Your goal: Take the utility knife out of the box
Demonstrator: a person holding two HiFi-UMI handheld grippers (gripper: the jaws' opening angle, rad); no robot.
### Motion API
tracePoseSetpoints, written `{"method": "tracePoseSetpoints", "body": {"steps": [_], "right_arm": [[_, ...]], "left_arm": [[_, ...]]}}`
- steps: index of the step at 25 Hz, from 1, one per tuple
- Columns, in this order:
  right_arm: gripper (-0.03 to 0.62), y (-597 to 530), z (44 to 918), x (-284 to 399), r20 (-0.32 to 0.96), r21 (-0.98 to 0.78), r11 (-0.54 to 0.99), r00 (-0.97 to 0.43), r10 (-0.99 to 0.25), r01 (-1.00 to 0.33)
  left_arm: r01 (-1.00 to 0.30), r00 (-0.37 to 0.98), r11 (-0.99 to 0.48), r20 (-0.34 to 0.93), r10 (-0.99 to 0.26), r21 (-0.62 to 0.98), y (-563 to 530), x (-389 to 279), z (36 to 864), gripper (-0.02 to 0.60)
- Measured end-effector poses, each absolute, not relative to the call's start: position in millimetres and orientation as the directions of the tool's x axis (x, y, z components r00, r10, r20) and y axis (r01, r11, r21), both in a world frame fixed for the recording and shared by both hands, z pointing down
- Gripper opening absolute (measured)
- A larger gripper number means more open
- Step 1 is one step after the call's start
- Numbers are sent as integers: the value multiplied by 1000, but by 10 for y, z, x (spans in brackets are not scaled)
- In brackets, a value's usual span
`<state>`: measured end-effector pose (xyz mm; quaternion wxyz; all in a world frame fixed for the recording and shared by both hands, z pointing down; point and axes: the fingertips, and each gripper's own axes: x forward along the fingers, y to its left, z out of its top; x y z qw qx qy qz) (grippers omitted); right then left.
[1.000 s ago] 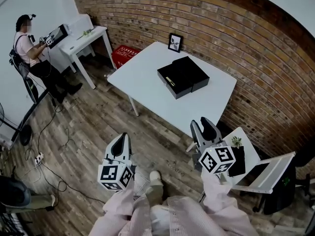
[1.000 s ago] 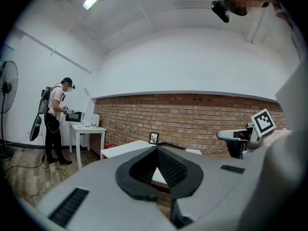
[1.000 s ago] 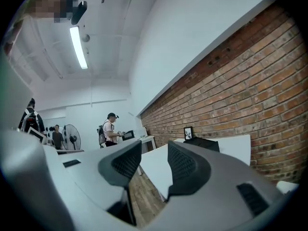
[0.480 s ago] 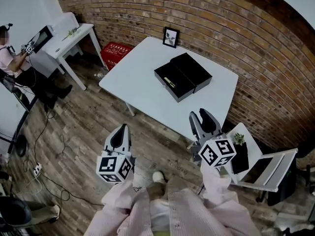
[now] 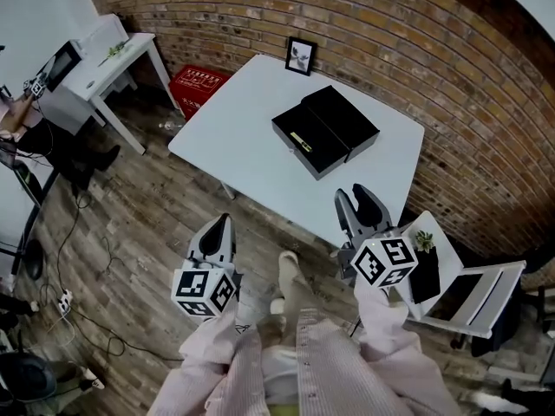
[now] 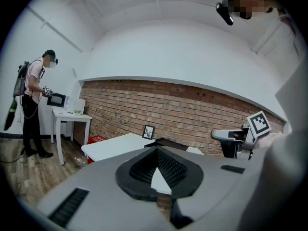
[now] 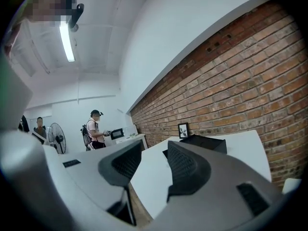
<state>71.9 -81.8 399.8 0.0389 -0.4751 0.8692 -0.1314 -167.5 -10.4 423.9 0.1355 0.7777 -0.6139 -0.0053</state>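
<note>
**Operator:** Where is the utility knife?

**Spotter:** Your utility knife (image 5: 301, 141) lies in the black box (image 5: 325, 131). From your head view it is only a thin yellowish strip, too small to show any detail. The box lies open in two black halves side by side, and the strip is in the left half. The box sits on the white table (image 5: 243, 137), toward the side nearest the brick wall (image 5: 451, 76).

**Operator:** What are my grippers doing?

**Spotter:** Your left gripper (image 5: 220, 222) has its jaws drawn in until the tips meet. Its own view shows only the table top through the small gap behind the tips, with nothing held. Your right gripper (image 5: 355, 194) has its jaws spread. There is bare table between them, and the box shows far beyond them. It holds nothing either.

**Operator:** How close am I to the box?

**Spotter:** Both grippers hang over the wood floor (image 5: 130, 232), short of the table's near edge and well apart from the box. The right one is nearer that edge. One of your shoes (image 5: 288, 263) is out in front, between the two grippers.

**Operator:** Is there anything else around the box?

**Spotter:** A small framed picture (image 5: 301, 56) stands upright at the table's far edge, against the wall. A red basket (image 5: 198, 85) sits on the floor to the left of the table. A small potted plant (image 5: 424, 241) sits just right of your right gripper's marker cube (image 5: 386, 263).
</note>
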Motion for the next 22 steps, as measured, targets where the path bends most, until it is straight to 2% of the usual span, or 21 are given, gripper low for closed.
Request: {"method": "tracePoseSetpoints", "body": {"steps": [10,22], "right_arm": [[155,-1514,4220,590,105,-281,485,-528,-842,-828],[155,-2433,4485,343,228,-256,533,-586,-778,-807]], "left_arm": [[-951,264,-224,185,-947,212,-806,-1778,4361,-8],[-931,323,-260,242,-915,257,-1822,-1696,4555,-8]]}}
